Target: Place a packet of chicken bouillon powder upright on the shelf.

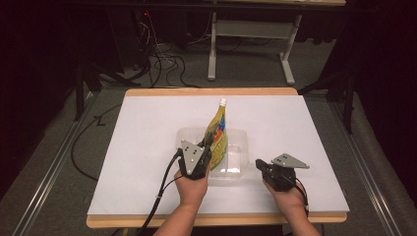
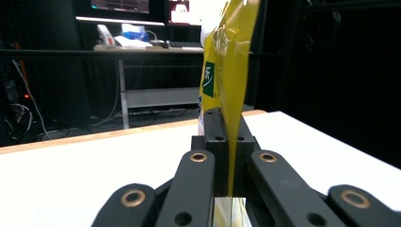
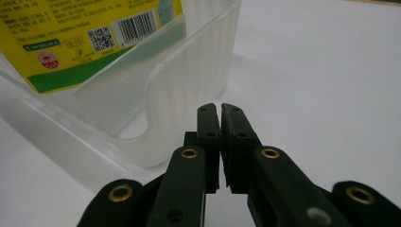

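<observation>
A yellow and green refill pouch (image 1: pixel 218 132) with a white cap stands upright in a clear plastic bin (image 1: pixel 238 164) at the middle of the white table. My left gripper (image 1: pixel 205 146) is shut on the pouch's near side edge. Its own view has the yellow film (image 2: pixel 231 80) pinched between the two black pads. My right gripper (image 1: pixel 259 164) rests low on the table just right of the bin, pointing left at it. Its jaws (image 3: pixel 221 111) stand shut with nothing between them, close to the bin's corner (image 3: pixel 189 90). The pouch's printed back (image 3: pixel 85 33) shows through the bin wall.
The white sheet (image 1: pixel 147 147) covers a wooden tabletop with bare room left, right and behind the bin. Cables trail off the table's near left edge. Beyond the table stand a grey desk frame (image 1: pixel 251 44) and floor cables (image 1: pixel 162 64).
</observation>
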Action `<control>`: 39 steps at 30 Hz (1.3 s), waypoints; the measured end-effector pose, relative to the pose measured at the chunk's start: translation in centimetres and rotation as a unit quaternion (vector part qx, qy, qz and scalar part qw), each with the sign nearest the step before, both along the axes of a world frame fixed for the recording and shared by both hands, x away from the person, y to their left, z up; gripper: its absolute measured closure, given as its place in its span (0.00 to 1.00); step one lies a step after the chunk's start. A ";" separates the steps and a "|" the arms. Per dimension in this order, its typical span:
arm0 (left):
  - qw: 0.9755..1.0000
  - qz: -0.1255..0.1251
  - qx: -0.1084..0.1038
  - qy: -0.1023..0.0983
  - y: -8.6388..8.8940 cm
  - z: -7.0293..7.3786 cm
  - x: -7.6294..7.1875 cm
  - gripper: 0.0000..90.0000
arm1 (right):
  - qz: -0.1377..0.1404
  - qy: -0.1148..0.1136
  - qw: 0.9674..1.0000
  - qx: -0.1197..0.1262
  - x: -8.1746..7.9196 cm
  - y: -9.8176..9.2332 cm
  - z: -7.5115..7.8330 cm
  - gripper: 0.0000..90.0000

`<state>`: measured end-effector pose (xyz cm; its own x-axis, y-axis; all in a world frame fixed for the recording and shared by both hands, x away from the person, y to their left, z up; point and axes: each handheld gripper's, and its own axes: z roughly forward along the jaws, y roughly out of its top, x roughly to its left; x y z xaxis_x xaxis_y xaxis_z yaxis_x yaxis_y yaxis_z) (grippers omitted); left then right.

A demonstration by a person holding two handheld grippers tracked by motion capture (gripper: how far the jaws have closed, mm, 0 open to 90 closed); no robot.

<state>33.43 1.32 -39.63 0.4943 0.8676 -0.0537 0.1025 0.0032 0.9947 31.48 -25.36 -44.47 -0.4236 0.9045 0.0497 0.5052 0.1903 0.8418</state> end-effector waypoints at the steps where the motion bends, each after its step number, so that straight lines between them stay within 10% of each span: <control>1: 1.000 -0.003 0.002 -0.003 -0.1 0.0 0.0 1.00 | 0.000 -0.001 1.000 0.001 0.0 0.1 0.0 0.97; 24: 0.998 -0.051 0.014 0.034 0.0 -0.9 0.0 0.97 | 0.002 0.001 1.000 -0.002 0.0 0.2 -0.1 0.95; 39: 0.995 -0.080 0.018 0.058 0.2 -0.3 0.6 0.65 | 0.006 0.005 1.000 0.006 0.1 0.1 -0.2 0.84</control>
<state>34.00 1.55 -39.90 0.6180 0.7812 -0.0879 0.2120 -0.0580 0.9755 31.62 -25.24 -44.67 -0.4340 0.8985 0.0658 0.5114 0.1856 0.8390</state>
